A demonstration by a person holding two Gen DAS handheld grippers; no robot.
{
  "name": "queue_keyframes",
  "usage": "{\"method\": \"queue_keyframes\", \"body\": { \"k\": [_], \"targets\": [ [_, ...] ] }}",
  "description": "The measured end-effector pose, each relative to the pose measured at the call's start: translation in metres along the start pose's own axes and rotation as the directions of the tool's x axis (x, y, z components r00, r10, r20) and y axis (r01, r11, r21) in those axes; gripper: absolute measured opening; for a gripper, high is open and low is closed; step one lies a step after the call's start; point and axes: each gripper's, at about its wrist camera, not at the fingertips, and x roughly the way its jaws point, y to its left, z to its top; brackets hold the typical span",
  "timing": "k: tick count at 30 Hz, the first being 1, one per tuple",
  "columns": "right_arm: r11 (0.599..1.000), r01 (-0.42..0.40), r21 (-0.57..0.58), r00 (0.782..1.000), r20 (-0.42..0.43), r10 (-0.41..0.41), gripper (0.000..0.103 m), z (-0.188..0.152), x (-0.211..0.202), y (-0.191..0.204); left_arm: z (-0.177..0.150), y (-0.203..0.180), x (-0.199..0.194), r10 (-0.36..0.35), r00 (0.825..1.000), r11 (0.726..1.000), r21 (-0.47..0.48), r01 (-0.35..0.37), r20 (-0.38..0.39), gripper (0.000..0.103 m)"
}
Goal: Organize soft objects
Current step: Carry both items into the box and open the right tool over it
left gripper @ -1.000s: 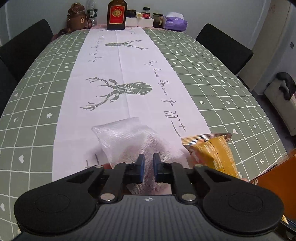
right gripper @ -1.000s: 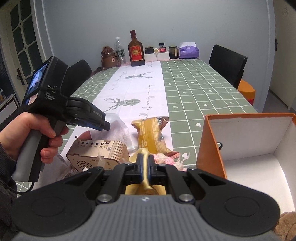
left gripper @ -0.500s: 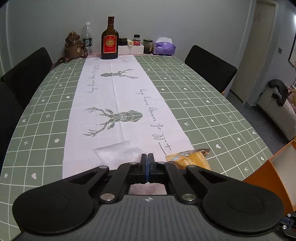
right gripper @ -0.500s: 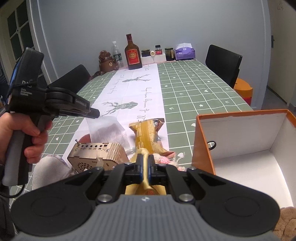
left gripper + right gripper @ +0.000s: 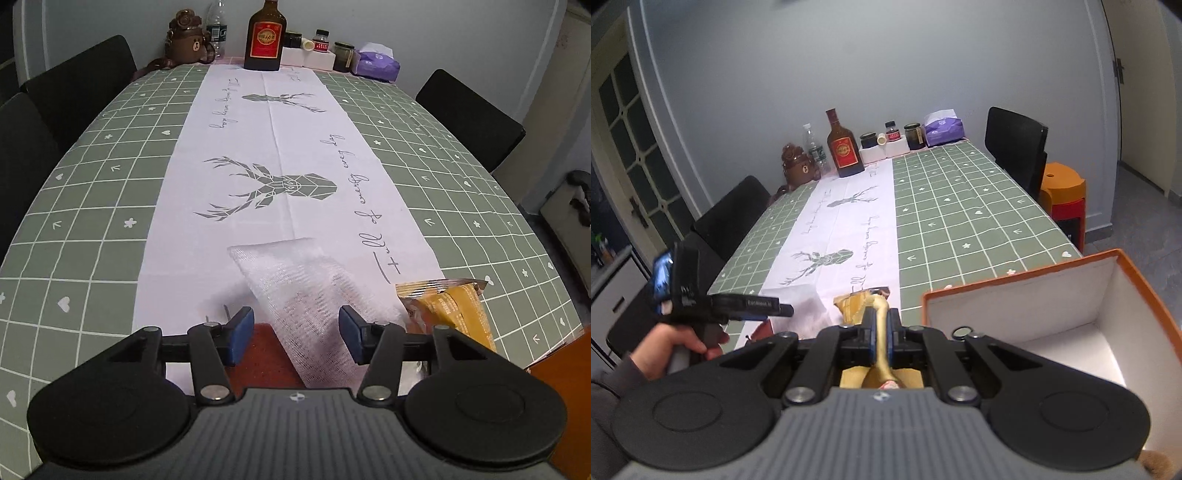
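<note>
Table: the long table under a green grid-patterned cloth (image 5: 92, 192) with a white deer-print runner (image 5: 280, 147) stretches ahead of both pairs of fingers, as it did a second ago.
Box: the orange cardboard box with a white inside (image 5: 1082, 295) sits right of your right fingers; it fills more of the right wrist view than half a second ago.
Mesh pouch: the white translucent mesh pouch (image 5: 306, 291) lies on the runner, running forward from between your left fingers. Half a second ago those fingers were pressed together over its near edge.
Snack bag: the yellow foil snack bag (image 5: 450, 306) lies just right of your left fingers, beside the pouch.
Left gripper: your left gripper (image 5: 295, 328) now stands wide open, its blue pads either side of the pouch and apart from it.
Right gripper: your right gripper (image 5: 882, 332) stays clamped on a soft yellow-gold toy (image 5: 881, 314), which sticks up ahead of the pads; against a second ago it is higher above the table.
</note>
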Motion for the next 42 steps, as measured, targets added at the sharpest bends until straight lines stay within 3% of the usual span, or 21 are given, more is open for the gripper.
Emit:
{"method": "queue_keyframes", "body": {
  "k": [3, 4, 6, 9, 18, 23, 29, 33, 39, 42],
  "targets": [
    [1.0, 0.001, 0.019, 1.0, -0.01, -0.001, 0.003, 0.01, -0.01, -0.015, -0.002, -0.004, 0.005, 0.008, 1.0, 1.0, 0.01, -0.008, 0.012, 0.062],
    [1.0, 0.002, 0.024, 1.0, -0.015, -0.002, 0.003, 0.013, -0.013, -0.02, -0.002, -0.005, 0.005, 0.006, 1.0, 1.0, 0.014, -0.006, 0.014, 0.056],
    [1.0, 0.009, 0.026, 1.0, -0.024, -0.008, 0.003, 0.016, -0.018, -0.028, -0.002, -0.008, 0.006, 0.019, 1.0, 0.999, 0.026, -0.02, 0.022, 0.026],
    [0.999, 0.028, 0.018, 0.999, -0.037, -0.027, 0.003, 0.017, -0.024, -0.039, -0.001, -0.01, 0.003, 0.023, 0.999, 0.999, 0.036, -0.025, 0.037, 0.002],
    [0.992, 0.106, -0.065, 0.984, -0.134, -0.114, 0.003, 0.006, -0.015, -0.072, 0.011, -0.036, -0.052, -0.047, 0.985, 0.995, 0.097, 0.031, 0.168, 0.0],
    [0.99, 0.12, -0.078, 0.969, -0.207, -0.134, 0.003, -0.004, -0.001, -0.097, 0.016, -0.068, -0.104, -0.126, 0.957, 0.981, 0.178, 0.08, 0.262, 0.0],
    [0.981, 0.16, -0.112, 0.945, -0.269, -0.185, 0.003, -0.012, 0.017, -0.118, 0.013, -0.112, -0.162, -0.251, 0.91, 0.95, 0.264, 0.167, 0.328, 0.0],
    [0.978, 0.174, -0.119, 0.931, -0.304, -0.202, 0.003, -0.017, 0.03, -0.132, 0.008, -0.143, -0.186, -0.331, 0.888, 0.922, 0.309, 0.232, 0.319, 0.0],
    [0.966, 0.202, -0.163, 0.908, -0.338, -0.247, 0.003, -0.024, 0.041, -0.14, -0.007, -0.19, -0.178, -0.4, 0.899, 0.879, 0.351, 0.321, 0.178, 0.0],
    [0.965, 0.2, -0.167, 0.907, -0.341, -0.247, 0.004, -0.027, 0.04, -0.142, -0.018, -0.209, -0.167, -0.426, 0.896, 0.857, 0.372, 0.355, 0.127, 0.0]
  ]
}}
